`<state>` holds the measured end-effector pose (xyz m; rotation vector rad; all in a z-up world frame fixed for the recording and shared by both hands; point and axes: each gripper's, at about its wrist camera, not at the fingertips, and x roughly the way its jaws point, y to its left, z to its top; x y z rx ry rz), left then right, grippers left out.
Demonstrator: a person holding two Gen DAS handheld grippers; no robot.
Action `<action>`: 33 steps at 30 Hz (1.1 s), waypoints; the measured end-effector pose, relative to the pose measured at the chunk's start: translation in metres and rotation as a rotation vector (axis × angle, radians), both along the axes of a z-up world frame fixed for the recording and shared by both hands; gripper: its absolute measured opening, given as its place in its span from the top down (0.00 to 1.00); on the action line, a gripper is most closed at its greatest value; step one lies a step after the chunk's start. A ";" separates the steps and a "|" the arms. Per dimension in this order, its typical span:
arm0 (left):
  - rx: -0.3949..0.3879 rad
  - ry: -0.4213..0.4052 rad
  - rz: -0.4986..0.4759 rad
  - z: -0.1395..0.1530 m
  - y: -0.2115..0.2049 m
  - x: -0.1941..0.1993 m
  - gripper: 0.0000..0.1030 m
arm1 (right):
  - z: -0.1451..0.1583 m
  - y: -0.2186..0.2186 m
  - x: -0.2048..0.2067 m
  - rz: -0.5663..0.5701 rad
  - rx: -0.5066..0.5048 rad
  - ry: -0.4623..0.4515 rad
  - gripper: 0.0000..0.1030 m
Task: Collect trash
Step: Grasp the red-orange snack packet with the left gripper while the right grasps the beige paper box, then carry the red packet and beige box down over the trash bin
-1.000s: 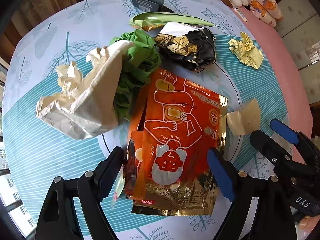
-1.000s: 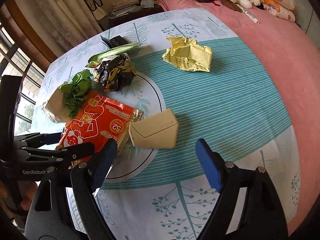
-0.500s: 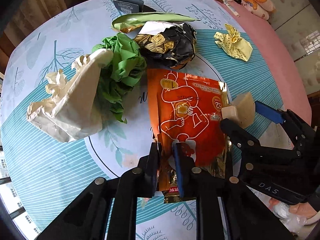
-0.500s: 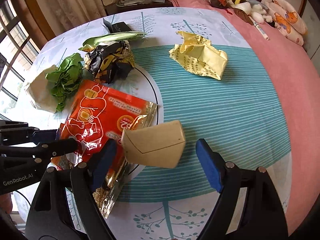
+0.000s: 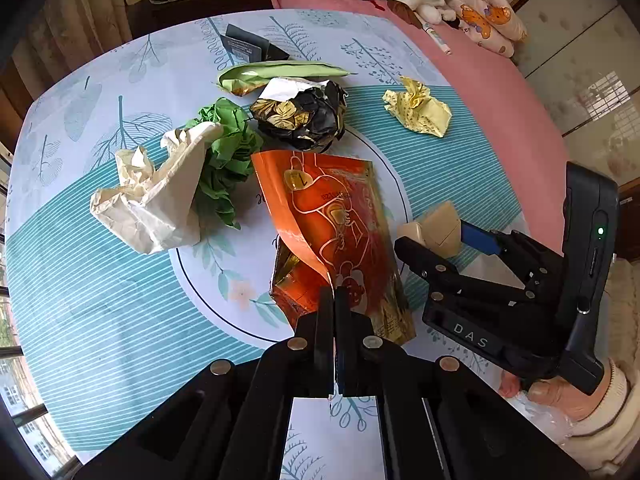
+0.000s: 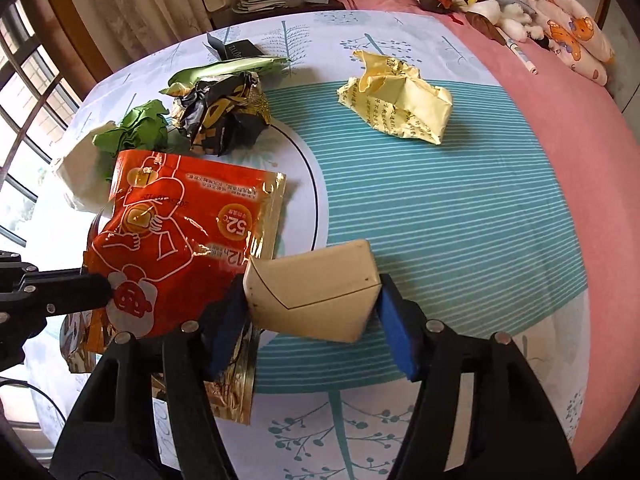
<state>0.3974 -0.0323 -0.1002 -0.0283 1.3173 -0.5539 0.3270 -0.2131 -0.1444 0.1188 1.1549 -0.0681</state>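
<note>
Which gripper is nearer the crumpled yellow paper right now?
Right. The right gripper is closing around the beige box, with open cloth between it and the yellow paper. The left gripper is shut on the orange packet, farther away.

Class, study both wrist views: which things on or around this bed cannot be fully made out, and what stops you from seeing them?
- Beige paper bag, right wrist view: mostly hidden behind the orange packet.
- Dark card, left wrist view: print too small to read.
- Tan box, left wrist view: partly covered by the right gripper.
- Where the trash goes: no bin in either view.
</note>
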 end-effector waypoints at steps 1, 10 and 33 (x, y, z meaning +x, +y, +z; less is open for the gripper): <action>-0.004 -0.005 0.001 0.006 0.004 -0.004 1.00 | 0.003 0.000 -0.004 -0.004 0.008 -0.009 0.42; -0.011 -0.103 0.032 0.057 0.008 -0.054 1.00 | 0.047 -0.004 -0.056 -0.013 0.079 -0.086 0.42; 0.032 -0.185 0.237 0.108 -0.039 -0.375 1.00 | 0.121 -0.037 -0.333 0.259 0.186 -0.125 0.42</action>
